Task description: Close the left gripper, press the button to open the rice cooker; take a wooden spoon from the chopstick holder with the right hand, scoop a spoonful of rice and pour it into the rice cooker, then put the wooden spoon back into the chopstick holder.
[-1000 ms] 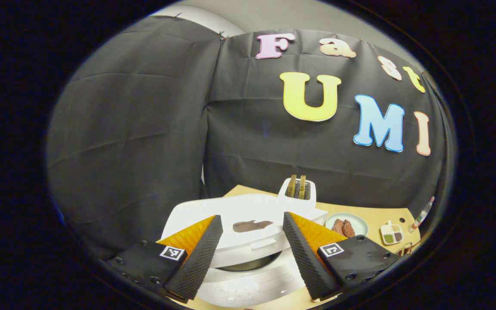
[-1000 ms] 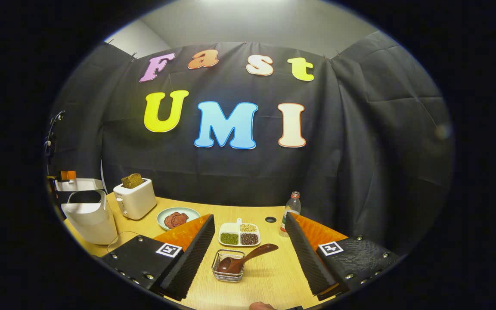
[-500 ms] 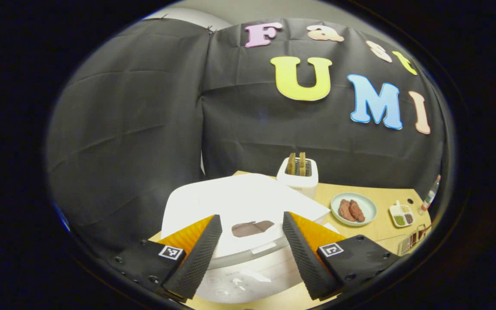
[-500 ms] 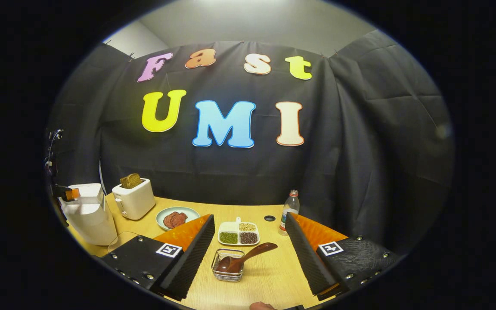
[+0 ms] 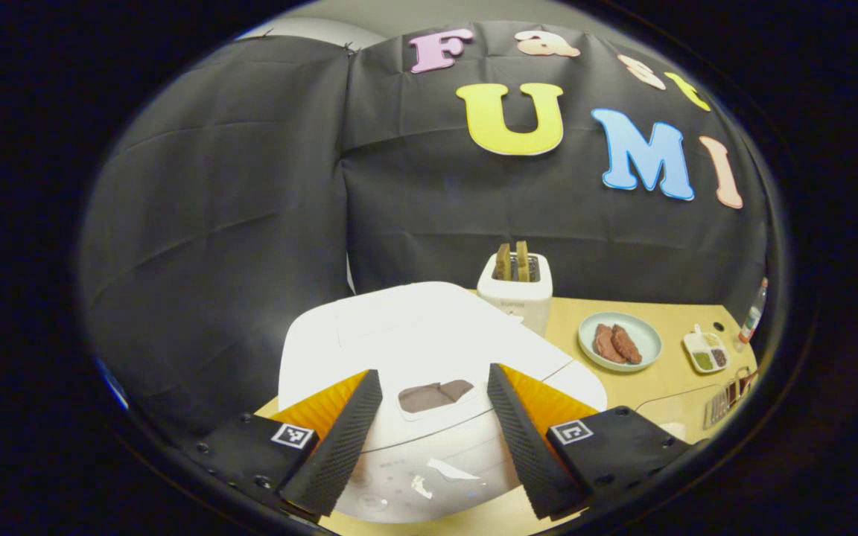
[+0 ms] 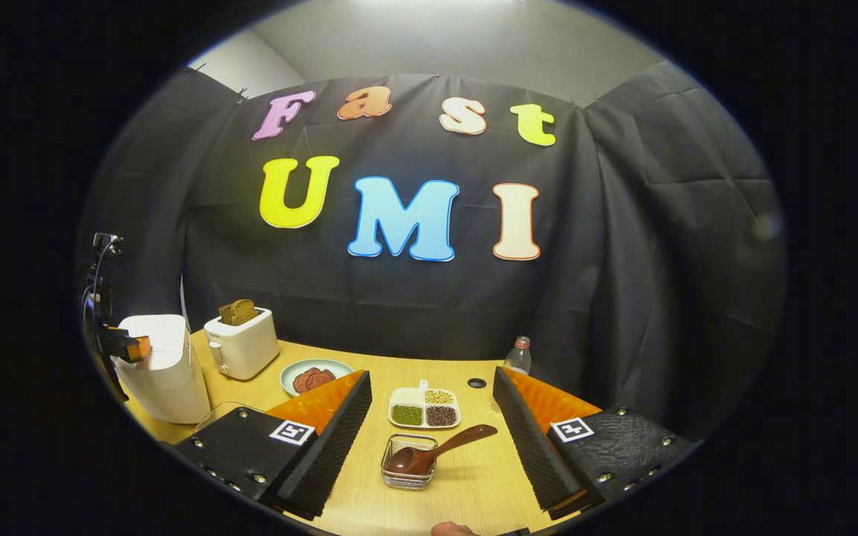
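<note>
In the left gripper view, the left gripper (image 5: 429, 439) hangs over the one white rice cooker (image 5: 429, 350) at lower centre, jaws spread wide with nothing between them; the lid is down. In the right gripper view, the right gripper (image 6: 429, 447) is likewise wide apart and empty. Between its fingers stand one wire chopstick holder (image 6: 408, 474) and one wooden spoon (image 6: 436, 452) leaning in it. Behind sit one toaster (image 6: 241, 344) with two bread slices, one plate (image 6: 316, 370), one three-part dish (image 6: 424, 406) and one bottle (image 6: 518, 357).

White rice cooker (image 5: 429, 350) lower centre, lid shut. Brown wooden spoon (image 6: 433, 452) lower centre, bowl in wire chopstick holder (image 6: 408, 472), handle angled up-right.
</note>
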